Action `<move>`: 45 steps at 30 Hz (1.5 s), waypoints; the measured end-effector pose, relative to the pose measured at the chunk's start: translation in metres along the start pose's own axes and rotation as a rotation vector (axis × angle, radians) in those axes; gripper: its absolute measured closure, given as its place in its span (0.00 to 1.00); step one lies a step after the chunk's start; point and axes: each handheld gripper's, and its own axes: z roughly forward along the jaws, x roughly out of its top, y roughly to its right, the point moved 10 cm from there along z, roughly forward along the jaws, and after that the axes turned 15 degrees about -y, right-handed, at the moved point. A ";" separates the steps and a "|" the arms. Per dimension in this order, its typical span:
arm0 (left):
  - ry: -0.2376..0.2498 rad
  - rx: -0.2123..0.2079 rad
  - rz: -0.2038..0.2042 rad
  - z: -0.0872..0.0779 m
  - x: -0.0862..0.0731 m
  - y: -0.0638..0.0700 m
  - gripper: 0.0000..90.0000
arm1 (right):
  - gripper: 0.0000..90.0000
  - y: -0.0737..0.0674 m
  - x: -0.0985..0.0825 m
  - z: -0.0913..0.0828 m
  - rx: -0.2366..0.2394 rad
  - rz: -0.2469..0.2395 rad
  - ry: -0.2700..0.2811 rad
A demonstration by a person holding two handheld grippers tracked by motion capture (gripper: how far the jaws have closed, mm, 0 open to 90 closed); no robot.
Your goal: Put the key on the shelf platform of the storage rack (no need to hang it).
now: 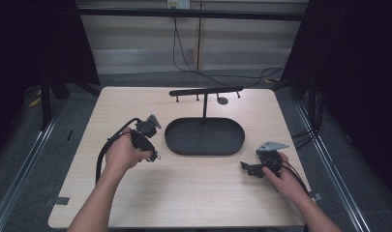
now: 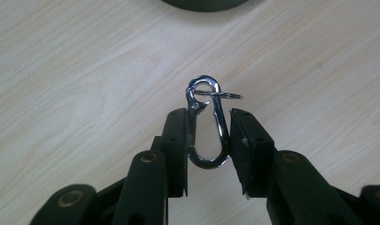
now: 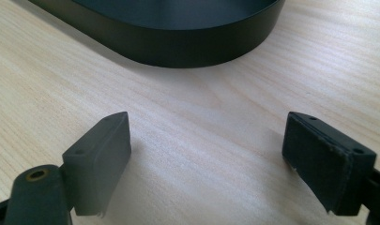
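The left gripper (image 2: 209,136) has its jaws closed on a silver snap hook (image 2: 207,125), one pad against each long side, with a small ring (image 2: 225,95) threaded through the hook's upper eye. It holds the hook above the wooden counter (image 1: 184,193), toward the left edge, just beside the black oval tray (image 1: 204,137) with its upright hanger stand (image 1: 205,92). The right gripper (image 3: 206,159) sits near the right edge, jaws wide apart with bare counter between them.
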 end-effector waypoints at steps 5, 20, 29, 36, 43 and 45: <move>0.014 0.002 0.004 -0.007 0.008 0.001 0.76 | 0.17 0.000 0.000 0.000 0.000 0.000 0.000; 0.027 0.001 0.020 -0.022 0.028 0.010 0.76 | 0.17 0.000 0.000 0.000 0.001 0.003 -0.001; 0.039 -0.003 0.017 -0.027 0.041 0.014 0.76 | 0.17 0.000 0.000 0.000 0.000 -0.002 0.002; 0.054 -0.008 0.018 -0.030 0.050 0.017 0.76 | 0.17 0.000 0.000 0.000 0.000 0.000 0.002; 0.063 -0.005 0.029 -0.034 0.058 0.024 0.76 | 0.17 0.000 0.000 0.000 0.000 -0.004 0.003; 0.065 -0.002 0.037 -0.034 0.061 0.025 0.76 | 0.17 0.000 0.000 0.000 -0.001 -0.005 0.003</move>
